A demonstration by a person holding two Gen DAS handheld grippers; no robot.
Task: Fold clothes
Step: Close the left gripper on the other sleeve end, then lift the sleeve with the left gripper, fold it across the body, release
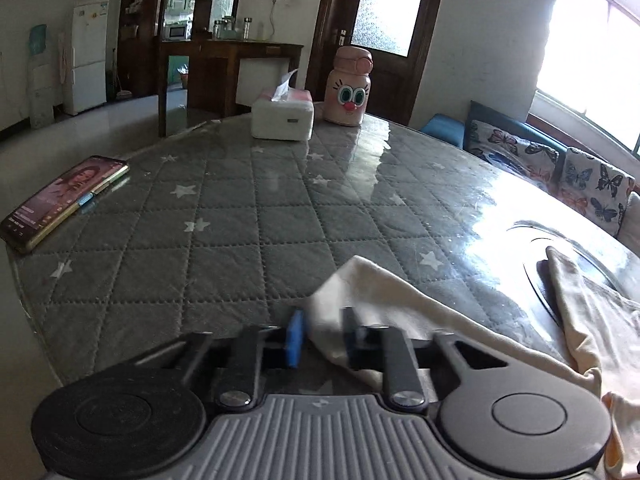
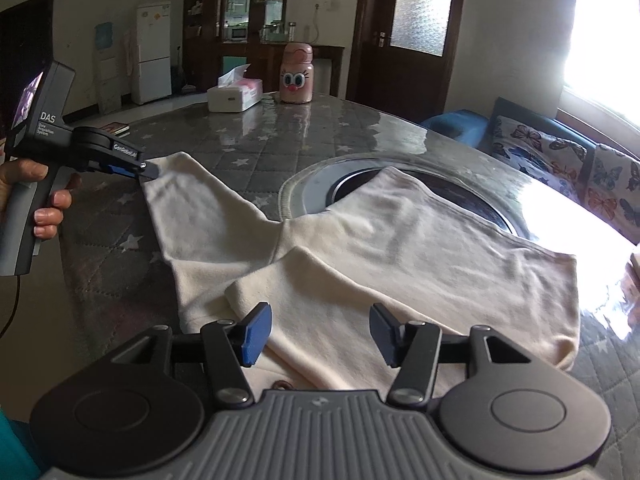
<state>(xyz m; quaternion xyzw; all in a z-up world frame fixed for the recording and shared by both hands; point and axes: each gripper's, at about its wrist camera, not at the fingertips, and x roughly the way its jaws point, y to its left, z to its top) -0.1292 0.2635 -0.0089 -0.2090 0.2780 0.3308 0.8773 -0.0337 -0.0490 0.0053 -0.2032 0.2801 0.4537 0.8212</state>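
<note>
Left hand-held gripper [image 2: 150,169] is pinched tight on the far-left corner of the cream top [image 2: 360,248], which lies spread flat across the table [image 2: 260,148], partly over a dark round inset [image 2: 316,188]. Looks like thin, floppy knit (light, will sag and drag). Grabbing corners and hems seems the way to go. Right hand-held gripper [image 2: 318,334] hovers about half open over the near edge, holding nothing.

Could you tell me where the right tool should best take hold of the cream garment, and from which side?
Probably the near hem of the cream garment, approached from the table's near edge. That edge lies flat and free right between the right tool's open jaws, while the left tool already pinches the far-left corner.
</note>
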